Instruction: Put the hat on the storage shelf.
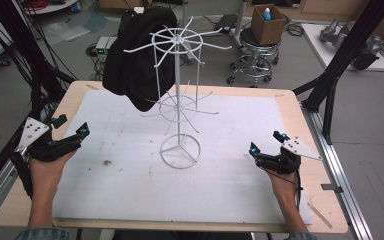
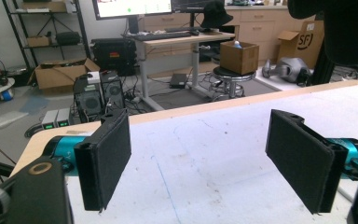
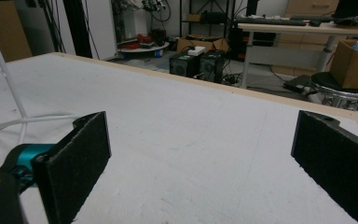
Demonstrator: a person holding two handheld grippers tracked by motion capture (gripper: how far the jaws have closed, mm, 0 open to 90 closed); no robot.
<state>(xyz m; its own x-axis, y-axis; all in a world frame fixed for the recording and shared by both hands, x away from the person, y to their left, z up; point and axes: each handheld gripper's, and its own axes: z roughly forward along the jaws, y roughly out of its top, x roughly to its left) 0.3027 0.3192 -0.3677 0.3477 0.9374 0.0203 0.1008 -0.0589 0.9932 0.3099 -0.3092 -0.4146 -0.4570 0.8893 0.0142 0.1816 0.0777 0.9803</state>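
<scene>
**Both grippers wait at the near counter edge, hat on the rack**

Near the far left corner of the counter, a black hat hangs from an upper arm of the white wire rack, whose ring base stands around the counter's middle. We see the hat's dark underside again at the top right of the left gripper view.

For writing, we can read only "SF" on a cardboard box on the floor beyond the counter; the monitor text behind it is too small to read.

Our left gripper sits by the left edge, its fingers spread wide and clamping nothing, white counter between them. Our right gripper sits towards the right edge, its fingers equally wide apart and empty. Both are well apart from the rack and the hat.
</scene>
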